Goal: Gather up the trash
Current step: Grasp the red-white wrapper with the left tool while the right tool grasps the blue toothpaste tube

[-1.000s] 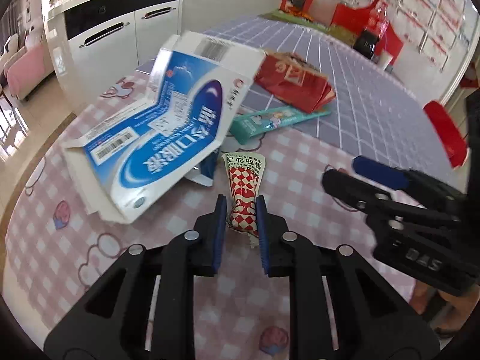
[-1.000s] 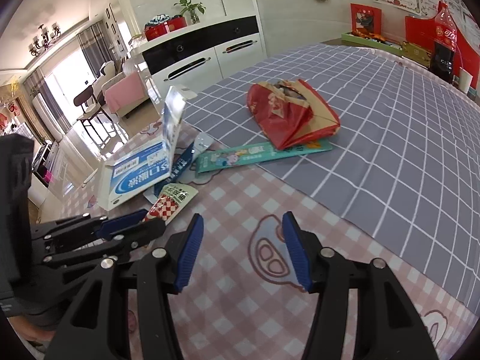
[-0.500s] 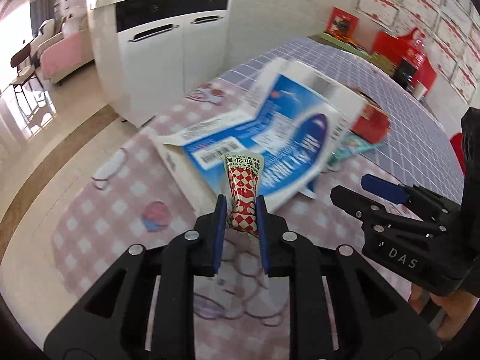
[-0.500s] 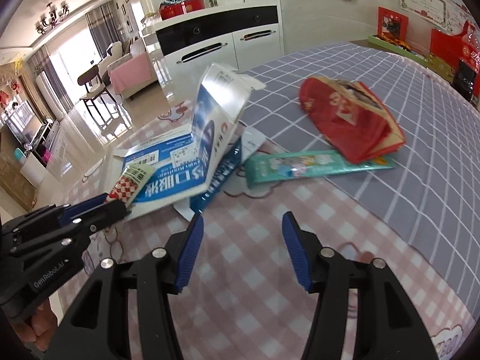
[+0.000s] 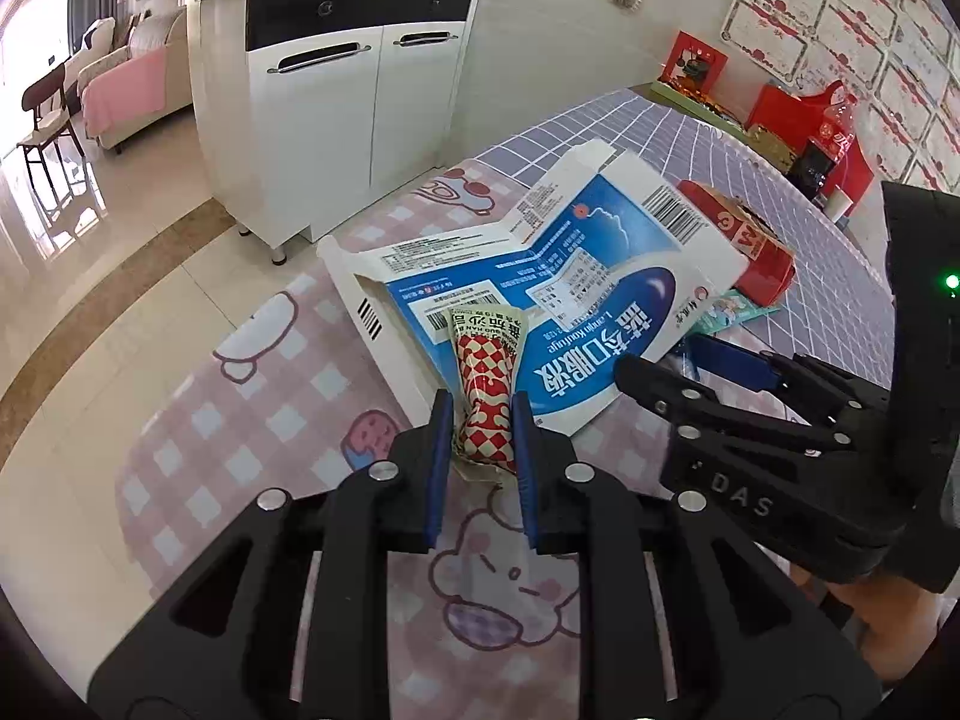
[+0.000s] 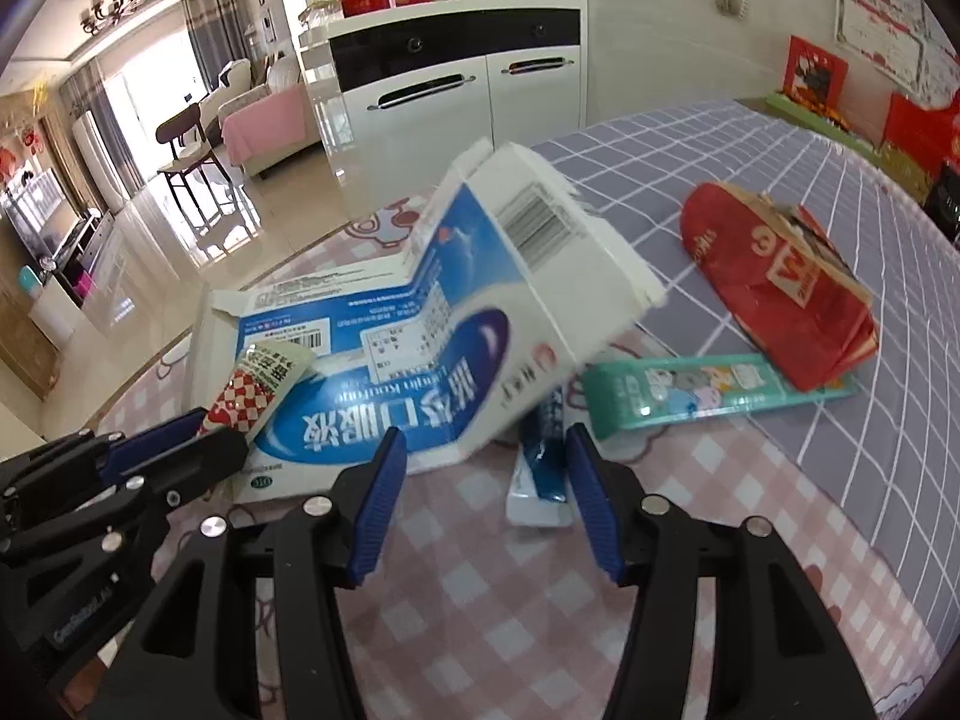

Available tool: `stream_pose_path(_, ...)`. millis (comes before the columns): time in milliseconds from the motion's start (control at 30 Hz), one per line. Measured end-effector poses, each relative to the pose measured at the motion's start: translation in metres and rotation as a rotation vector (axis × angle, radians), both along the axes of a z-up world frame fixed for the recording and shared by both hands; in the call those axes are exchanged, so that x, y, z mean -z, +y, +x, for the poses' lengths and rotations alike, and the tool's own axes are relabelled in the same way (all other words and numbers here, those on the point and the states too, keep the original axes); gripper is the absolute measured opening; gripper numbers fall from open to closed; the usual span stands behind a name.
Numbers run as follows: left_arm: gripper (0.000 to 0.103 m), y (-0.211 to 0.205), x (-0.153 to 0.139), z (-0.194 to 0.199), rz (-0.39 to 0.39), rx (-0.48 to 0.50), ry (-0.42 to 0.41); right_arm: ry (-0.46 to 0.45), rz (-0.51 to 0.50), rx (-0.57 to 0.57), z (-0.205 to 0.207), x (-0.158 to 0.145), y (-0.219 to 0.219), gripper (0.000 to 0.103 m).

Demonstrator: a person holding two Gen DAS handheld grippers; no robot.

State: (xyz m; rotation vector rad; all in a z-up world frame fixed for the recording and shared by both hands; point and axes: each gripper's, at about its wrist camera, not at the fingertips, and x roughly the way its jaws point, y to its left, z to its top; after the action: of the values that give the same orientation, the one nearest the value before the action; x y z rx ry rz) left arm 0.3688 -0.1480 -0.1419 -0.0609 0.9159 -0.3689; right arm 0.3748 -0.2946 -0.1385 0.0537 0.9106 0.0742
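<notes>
Right gripper (image 6: 483,495): jaws apart, empty, above pink checked tablecloth (image 6: 510,612). Ahead: flattened blue-and-white carton (image 6: 420,348), partly propped up; blue-and-white wrapper (image 6: 543,474) under its edge; teal toothpaste box (image 6: 690,390); red paper bag (image 6: 780,294) on grey grid cloth (image 6: 750,168). Left gripper (image 6: 180,450): clamped on red-checked sachet (image 6: 255,387)

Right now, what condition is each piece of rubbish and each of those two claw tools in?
Left gripper: shut on the red-and-white checkered sachet, held off the table.
Right gripper: open, empty.
Blue-and-white cardboard box: torn open, one flap tilted upward.
Teal toothpaste carton: lying flat.
Red paper bag: crumpled, lying on its side.
Small blue-and-white packet: flat, between the right gripper's fingers.
</notes>
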Motion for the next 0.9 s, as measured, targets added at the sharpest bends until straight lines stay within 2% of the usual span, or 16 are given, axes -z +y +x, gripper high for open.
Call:
stream_pose_path(100, 0.020, 0.003, 0.000, 0.000, -0.011, 0.005, 0.004, -0.006, -0.027, -0.001, 0.003, -0.001, 0.003, 0.054)
stream_pose_path(367, 0.020, 0.001, -0.004, -0.006, -0.028, 0.034, -0.003, 0.025, 0.016, -0.026, -0.003, -0.002, -0.030, 0.054)
stream_pose_path(467, 0.020, -0.002, -0.005, -0.007, -0.029, 0.035, -0.005, 0.023, -0.007, -0.015, -0.003, -0.002, -0.035, 0.048)
stream_pose_path(567, 0.020, -0.004, -0.005, -0.007, -0.027, 0.037, -0.003, 0.016, -0.021, -0.020, -0.002, -0.002, -0.032, 0.047)
stream_pose_path(633, 0.020, -0.008, -0.007, -0.009, -0.025, 0.035, -0.002, 0.008, -0.050, -0.026, -0.001, -0.001, -0.028, 0.037)
stream_pose_path(667, 0.020, -0.008, -0.007, -0.009, -0.026, 0.036, -0.002, -0.001, -0.059, -0.039, 0.000, 0.000, -0.025, 0.017)
stream_pose_path(900, 0.020, -0.014, -0.015, -0.022, -0.044, 0.036, -0.013, 0.005, -0.058, -0.064, -0.010, -0.003, -0.019, 0.013)
